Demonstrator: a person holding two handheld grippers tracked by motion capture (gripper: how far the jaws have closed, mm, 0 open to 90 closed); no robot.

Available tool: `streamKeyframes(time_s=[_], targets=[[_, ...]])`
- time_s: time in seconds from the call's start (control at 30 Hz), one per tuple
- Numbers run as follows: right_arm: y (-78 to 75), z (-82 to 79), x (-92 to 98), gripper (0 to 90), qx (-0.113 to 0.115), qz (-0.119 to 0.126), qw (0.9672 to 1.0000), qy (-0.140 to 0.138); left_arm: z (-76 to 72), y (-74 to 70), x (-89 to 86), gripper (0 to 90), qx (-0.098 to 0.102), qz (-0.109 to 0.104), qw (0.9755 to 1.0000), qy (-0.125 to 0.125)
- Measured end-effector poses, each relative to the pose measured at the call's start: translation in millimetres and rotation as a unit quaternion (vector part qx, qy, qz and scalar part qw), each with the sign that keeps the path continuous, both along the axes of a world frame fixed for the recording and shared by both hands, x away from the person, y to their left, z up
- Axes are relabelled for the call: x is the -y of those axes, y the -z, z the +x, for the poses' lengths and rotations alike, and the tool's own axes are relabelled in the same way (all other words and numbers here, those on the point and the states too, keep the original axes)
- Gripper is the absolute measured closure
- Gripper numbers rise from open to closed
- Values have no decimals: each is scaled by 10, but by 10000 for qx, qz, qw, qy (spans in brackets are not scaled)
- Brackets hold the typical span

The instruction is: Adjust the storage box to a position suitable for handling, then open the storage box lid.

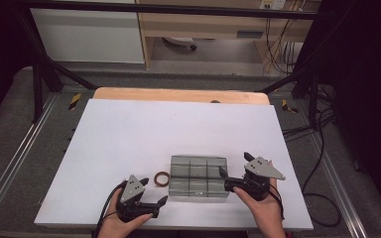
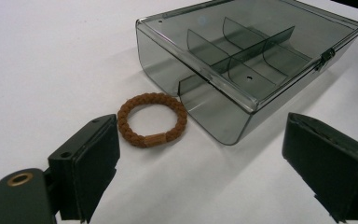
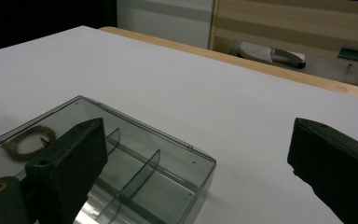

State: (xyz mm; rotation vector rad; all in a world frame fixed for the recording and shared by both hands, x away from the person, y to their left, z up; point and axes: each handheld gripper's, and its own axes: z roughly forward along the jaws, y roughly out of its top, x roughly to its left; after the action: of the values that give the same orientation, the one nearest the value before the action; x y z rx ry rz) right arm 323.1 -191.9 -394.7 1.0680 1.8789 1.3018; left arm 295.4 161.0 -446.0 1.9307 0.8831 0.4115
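A smoky see-through compartment box lies on the white table top with its lid down; dividers show inside it. A brown braided hair tie lies flat on the table, just off the box's left side. My left gripper is near the front edge, left of the box, open, pointing at the tie with nothing between its jaws. My right gripper is open at the box's right end, empty, over the box's corner. The box lets the tie show through it.
The white sheet covers a wooden table whose far edge shows. Black frame bars stand at the back corners. Cables trail on the floor to the right. Broad bare sheet lies behind the box.
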Motion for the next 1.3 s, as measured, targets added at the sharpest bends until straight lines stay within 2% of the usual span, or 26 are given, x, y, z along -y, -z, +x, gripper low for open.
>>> streamKeyframes(time_s=[0.27, 0.43, 0.53, 0.67, 0.8, 0.97, 1.1, 1.3], targets=[[-4, -92, -113, 63, 8, -35, 9997, -229, 2, 7, 13, 112, -53, -8, 10000, 15], [20, -155, -229, 68, -38, -160, 9990, -411, -2, 7, 26, 119, -50, -21, 10000, 31], [38, -198, -293, 72, -93, -204, 9985, -498, -13, -10, 19, 162, -30, -32, 10000, 44], [64, -256, -375, 131, -169, -226, 9971, -708, -24, -29, 14, 296, -46, -62, 9999, 149], [76, -303, -458, 263, -228, -234, 9944, -1000, -36, -35, 16, 420, -92, -56, 9995, 284], [93, -363, -548, 503, -243, -249, 9908, -1310, -49, -49, 0, 525, -118, -84, 9995, 298], [121, -395, -598, 661, -273, -284, 9868, -1571, -49, -52, -17, 648, -178, -155, 9990, 382], [175, -402, -651, 824, -393, -245, 9807, -1897, -41, -37, -6, 803, -309, -167, 9981, 497]])
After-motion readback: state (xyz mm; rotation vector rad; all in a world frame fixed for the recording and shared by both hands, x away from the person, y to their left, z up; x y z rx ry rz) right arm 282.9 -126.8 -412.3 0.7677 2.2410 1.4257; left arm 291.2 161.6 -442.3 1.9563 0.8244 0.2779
